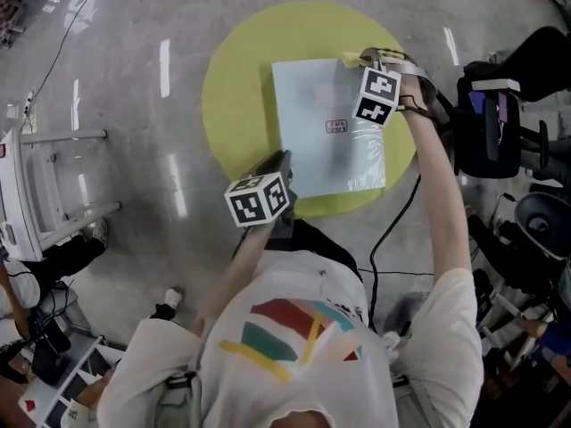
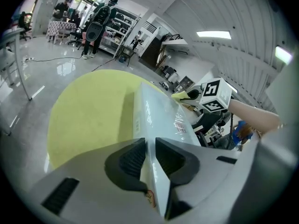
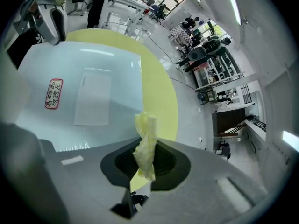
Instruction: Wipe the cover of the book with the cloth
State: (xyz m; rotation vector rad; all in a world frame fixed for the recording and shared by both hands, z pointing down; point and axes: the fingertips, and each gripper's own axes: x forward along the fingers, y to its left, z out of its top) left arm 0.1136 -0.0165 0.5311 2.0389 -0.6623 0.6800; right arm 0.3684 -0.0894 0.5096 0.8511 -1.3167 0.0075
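Observation:
A pale blue book point(image 1: 326, 127) with a small red label lies flat on a round yellow tabletop point(image 1: 236, 96). My left gripper point(image 1: 278, 163) is at the book's near left corner, and in the left gripper view its jaws point(image 2: 148, 157) are shut on the edge of the book point(image 2: 159, 115). My right gripper point(image 1: 375, 58) is over the book's far right corner, shut on a crumpled yellow cloth point(image 3: 145, 141). The cloth point(image 1: 355, 58) sticks out past the fingertips onto that corner. The right gripper view shows the book cover point(image 3: 84, 87) below and left of the cloth.
A white metal rack point(image 1: 36, 194) stands at the left on the glossy grey floor. A black office chair point(image 1: 500, 114) is close to the table's right side. A black cable point(image 1: 393, 221) trails on the floor by the near edge. The person's shoe point(image 1: 169, 300) is at the lower left.

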